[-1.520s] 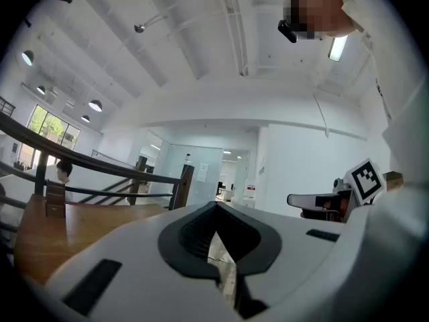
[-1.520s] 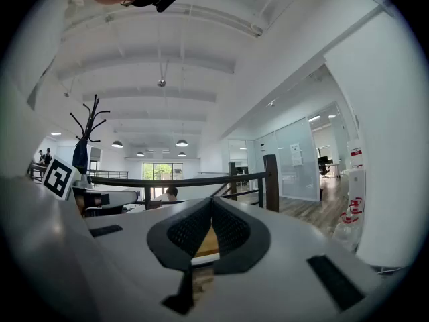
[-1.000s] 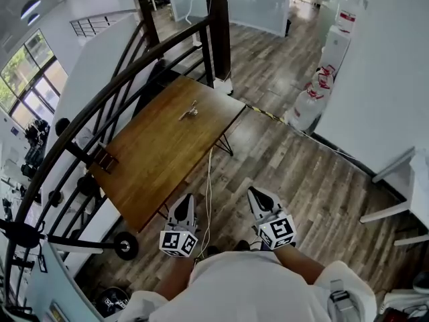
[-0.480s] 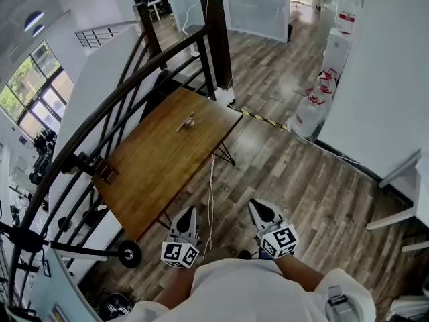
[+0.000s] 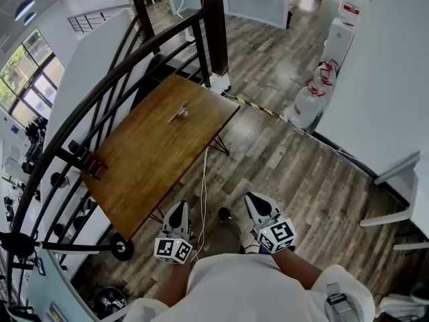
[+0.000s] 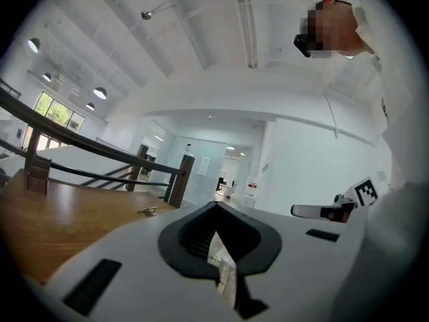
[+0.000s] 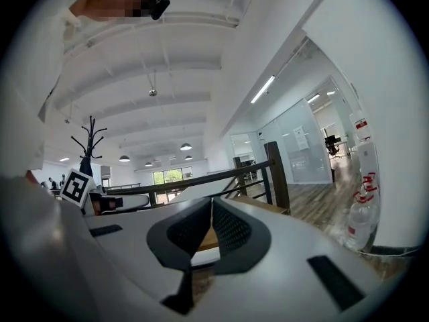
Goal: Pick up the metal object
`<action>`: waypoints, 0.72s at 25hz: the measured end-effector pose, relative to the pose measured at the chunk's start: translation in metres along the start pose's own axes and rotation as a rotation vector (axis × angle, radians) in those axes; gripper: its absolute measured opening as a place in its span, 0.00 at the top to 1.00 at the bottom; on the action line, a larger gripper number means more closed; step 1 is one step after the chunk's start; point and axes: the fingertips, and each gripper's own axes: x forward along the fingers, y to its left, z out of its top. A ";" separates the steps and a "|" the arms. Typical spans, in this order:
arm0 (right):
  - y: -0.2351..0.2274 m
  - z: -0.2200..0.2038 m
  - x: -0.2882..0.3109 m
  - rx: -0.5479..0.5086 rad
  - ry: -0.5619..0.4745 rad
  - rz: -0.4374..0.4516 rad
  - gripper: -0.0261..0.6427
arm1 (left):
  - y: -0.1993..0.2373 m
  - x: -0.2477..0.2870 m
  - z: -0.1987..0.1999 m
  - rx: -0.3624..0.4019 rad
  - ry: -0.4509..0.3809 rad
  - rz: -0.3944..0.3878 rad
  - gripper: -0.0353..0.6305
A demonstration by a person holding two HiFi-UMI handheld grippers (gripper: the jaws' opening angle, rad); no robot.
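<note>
A small metal object [image 5: 178, 113] lies on the far half of the wooden table [image 5: 144, 163]; in the left gripper view the metal object [image 6: 146, 210] is a tiny shape far ahead on the tabletop. My left gripper [image 5: 178, 209] is held low by my body, just off the table's near corner, jaws shut and empty. Beside it, over the floor, my right gripper [image 5: 255, 199] is also shut with nothing in it. In their own views, the left gripper [image 6: 216, 206] and the right gripper [image 7: 211, 201] each show pads together.
A black stair railing [image 5: 120, 79] with a dark post [image 5: 216, 25] runs along the table's far and left sides. A small wooden block [image 5: 94, 165] sits on the table's left edge. A cable [image 5: 203, 180] hangs off the table. Water bottles [image 5: 308, 106] stand by the white wall.
The head view has shifted slightly, and the table's near corner now sits closer to the left gripper. Both grippers stay low by my body, still shut.
</note>
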 end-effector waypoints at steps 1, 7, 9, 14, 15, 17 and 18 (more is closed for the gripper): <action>-0.004 0.000 0.006 -0.001 0.004 -0.001 0.92 | 0.006 0.008 -0.003 -0.009 0.002 0.004 0.93; -0.044 0.010 0.056 -0.027 0.034 -0.018 0.92 | 0.039 0.072 0.012 -0.026 -0.038 -0.004 0.93; -0.057 0.015 0.075 -0.032 0.035 -0.022 0.92 | 0.055 0.091 0.018 -0.029 -0.048 0.005 0.93; -0.074 0.028 0.135 -0.048 0.058 0.002 0.92 | 0.096 0.137 0.033 -0.061 -0.071 0.040 0.93; -0.076 0.030 0.148 -0.051 0.063 0.012 0.92 | 0.104 0.145 0.034 -0.067 -0.075 0.042 0.93; -0.079 0.033 0.173 -0.051 0.067 0.024 0.92 | 0.120 0.160 0.035 -0.080 -0.073 0.044 0.93; -0.082 0.035 0.184 -0.047 0.069 0.024 0.92 | 0.127 0.167 0.035 -0.083 -0.069 0.043 0.93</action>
